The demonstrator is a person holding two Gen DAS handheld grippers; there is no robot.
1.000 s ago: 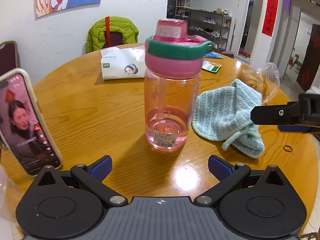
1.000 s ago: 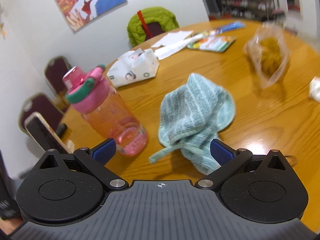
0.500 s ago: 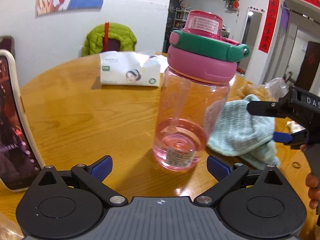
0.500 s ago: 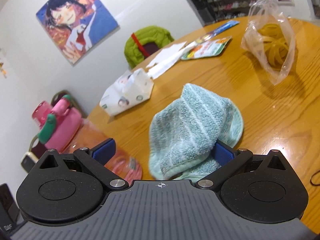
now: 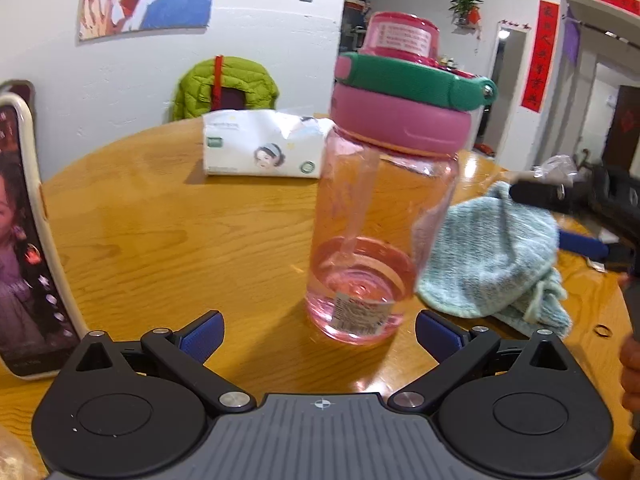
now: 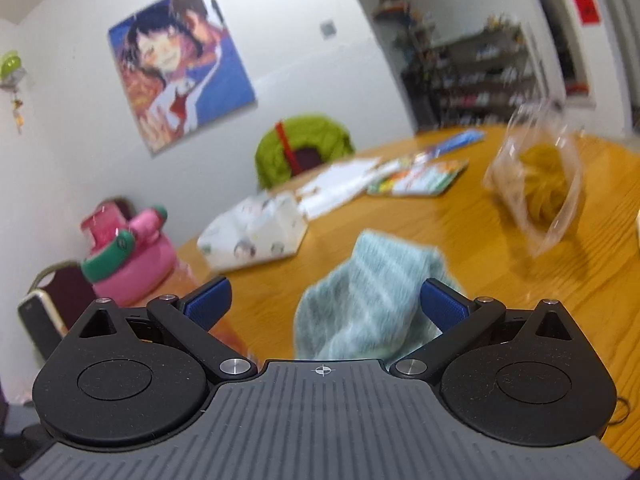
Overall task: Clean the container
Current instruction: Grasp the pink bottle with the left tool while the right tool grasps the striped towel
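Observation:
A clear pink bottle (image 5: 384,216) with a pink and green lid stands upright on the round wooden table (image 5: 168,232), holding a little water. My left gripper (image 5: 318,334) is open just in front of its base, one finger on each side, not touching. A crumpled teal towel (image 5: 492,264) lies right of the bottle. My right gripper (image 6: 324,306) is open, and the teal towel (image 6: 372,292) sits between its blue pads (image 6: 444,306). The bottle (image 6: 132,256) is at its left. The right gripper also shows as a dark bar (image 5: 560,196) over the towel.
A phone (image 5: 24,240) leans upright at the left. A tissue pack (image 5: 260,148) lies behind the bottle. A clear bag of yellow rings (image 6: 540,184) and booklets (image 6: 420,172) are farther back. A chair with a green jacket (image 5: 224,84) stands by the wall. A small ring (image 5: 602,330) lies near the right edge.
My left gripper has closed in on the bottle, which now looms larger. My right gripper has dropped lower and moved forward so the towel sits between its open fingers.

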